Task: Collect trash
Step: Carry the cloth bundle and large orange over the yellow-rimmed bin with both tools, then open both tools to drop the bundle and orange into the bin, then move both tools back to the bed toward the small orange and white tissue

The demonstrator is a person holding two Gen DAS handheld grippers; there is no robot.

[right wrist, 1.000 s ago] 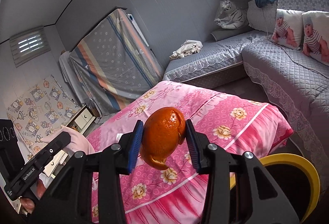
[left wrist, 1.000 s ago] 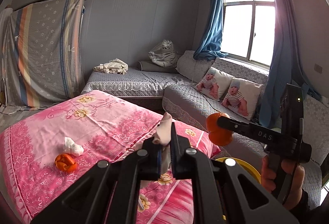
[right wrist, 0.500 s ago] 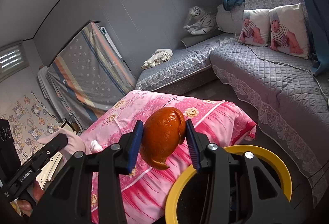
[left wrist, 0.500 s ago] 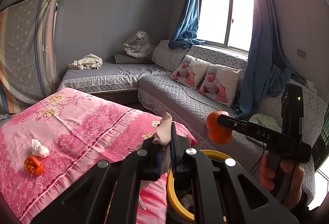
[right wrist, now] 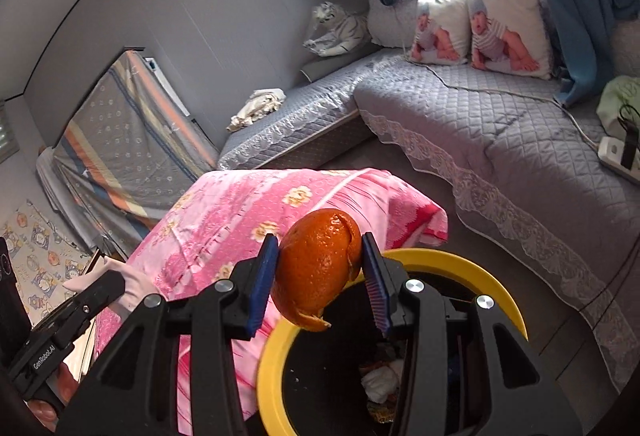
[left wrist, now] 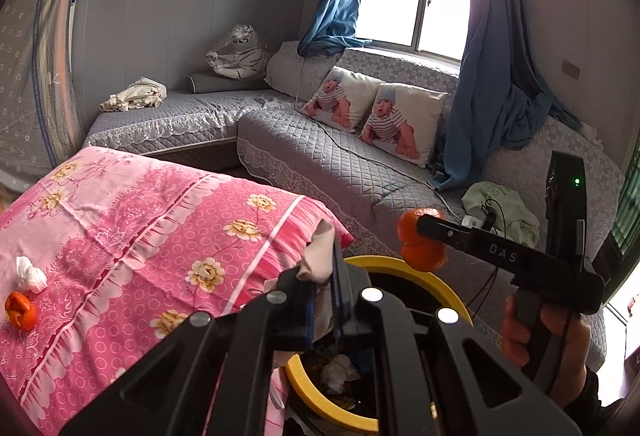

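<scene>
Fingers [left wrist: 306, 306] of the left gripper [left wrist: 322, 300] are pressed on a pale crumpled tissue [left wrist: 320, 254], which sticks up out of the narrow gap at lower centre of the left wrist view. Just below and behind those tips sits the yellow-rimmed trash bin [left wrist: 404, 266], its dark inside holding a white wad of paper [left wrist: 338, 372] and other scraps too dim to name. To the right in the same view, the right gripper [left wrist: 424, 236] pinches an orange peel [left wrist: 420, 256] above the bin's far rim, with the person's hand [left wrist: 540, 332] wrapped around its handle. Seen from the right wrist view, the blue-padded fingers [right wrist: 262, 286] clamp that orange peel [right wrist: 316, 268] on both sides at frame centre, a torn edge hanging down over the bin's yellow rim [right wrist: 492, 280]; the bin fills the lower middle of the frame. The pink floral bed [left wrist: 120, 236] takes up the left half of the left wrist view, and at its far left edge lie a second orange peel [left wrist: 18, 310] and a white tissue ball [left wrist: 30, 274], touching or nearly so (the fisheye warps that corner). A grey quilted sofa [left wrist: 320, 164] runs across the middle, with two baby-print cushions [left wrist: 372, 116] under the window and a plush tiger [left wrist: 236, 54] at the corner.
</scene>
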